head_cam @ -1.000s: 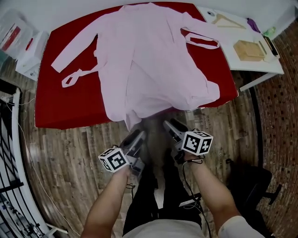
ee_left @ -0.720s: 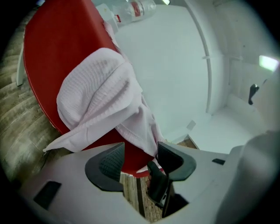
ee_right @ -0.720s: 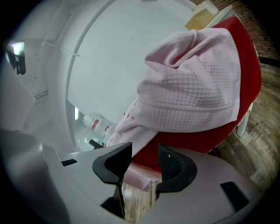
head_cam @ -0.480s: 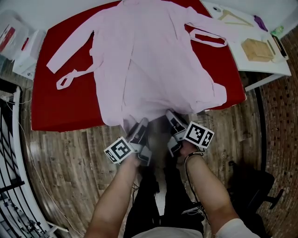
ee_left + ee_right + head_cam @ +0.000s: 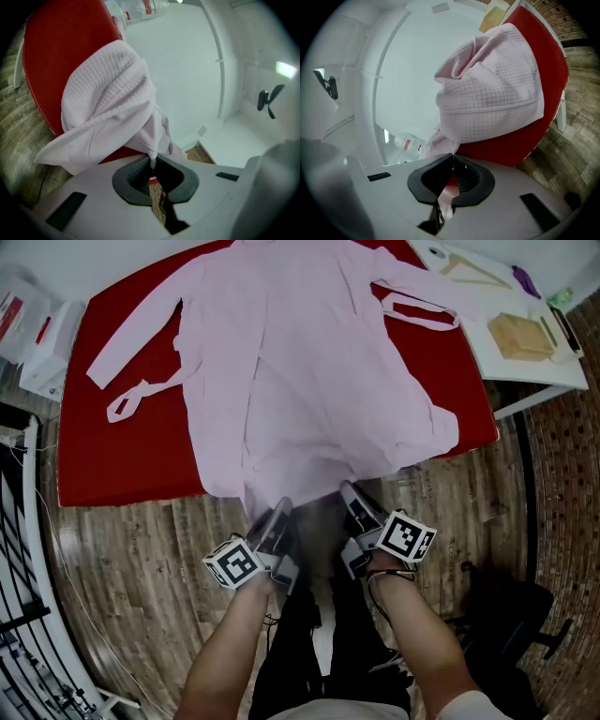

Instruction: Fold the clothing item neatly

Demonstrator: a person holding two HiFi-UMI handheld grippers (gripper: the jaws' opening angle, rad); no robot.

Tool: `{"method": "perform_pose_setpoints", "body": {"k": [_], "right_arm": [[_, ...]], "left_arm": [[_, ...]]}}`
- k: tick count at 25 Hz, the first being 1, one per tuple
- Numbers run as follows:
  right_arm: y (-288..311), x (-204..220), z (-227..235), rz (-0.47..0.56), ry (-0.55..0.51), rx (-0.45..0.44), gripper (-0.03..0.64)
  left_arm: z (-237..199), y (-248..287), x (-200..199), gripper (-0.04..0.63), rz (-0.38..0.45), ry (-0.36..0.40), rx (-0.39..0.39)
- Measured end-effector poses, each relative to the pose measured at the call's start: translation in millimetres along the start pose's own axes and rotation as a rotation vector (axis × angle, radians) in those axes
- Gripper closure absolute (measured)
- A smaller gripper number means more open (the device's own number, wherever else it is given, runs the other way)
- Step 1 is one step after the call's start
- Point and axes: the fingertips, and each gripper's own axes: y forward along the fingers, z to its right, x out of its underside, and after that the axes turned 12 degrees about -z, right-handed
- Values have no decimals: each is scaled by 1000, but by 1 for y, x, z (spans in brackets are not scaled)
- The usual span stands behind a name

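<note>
Forearms (image 5: 230, 634) (image 5: 422, 638) extended (tongs (image 5: 281, 506) (image 5: 349, 488) pinching robe (image 5: 300, 381) hem).

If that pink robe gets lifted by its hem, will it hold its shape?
Probably not: the pink robe droops over the edge of the red table and bunches, so it looks floppy. Its waffle texture likely grips rather than slips.

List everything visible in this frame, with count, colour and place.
robe: 1, pale pink, spread over the table, hem hanging off the near edge
table: 1, red top, centre
side table: 1, white, far right
hanger: 1, wooden, on side table
wooden block: 1, tan, on side table
chair: 1, black, floor lower right
boxes: white, count unclear, floor far left
left gripper: 1, grey, jaws just closed on robe hem
right gripper: 1, grey, jaws just closed on robe hem
forearms: 2, bottom centre
</note>
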Motion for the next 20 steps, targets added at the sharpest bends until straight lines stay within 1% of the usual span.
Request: {"method": "perform_pose_setpoints", "body": {"k": [4,7,12,17,20], "right_arm": [[-7,28,16,-45,6,47,594],[-11,49,27,-75,20,76,594],[-17,75,42,-102,53,108,594],[-33,93,47,-130,61,130,594],[-43,100,51,-141,67,138,594]], "left_arm": [[-12,-9,16,584,-53,1,-27],[-24,-14,27,584,-101,10,-61],[-39,-20,43,584,-181,21,-104],[-40,-26,62,584,-216,-4,-110],[-41,-31,81,584,-229,-38,-105]]}}
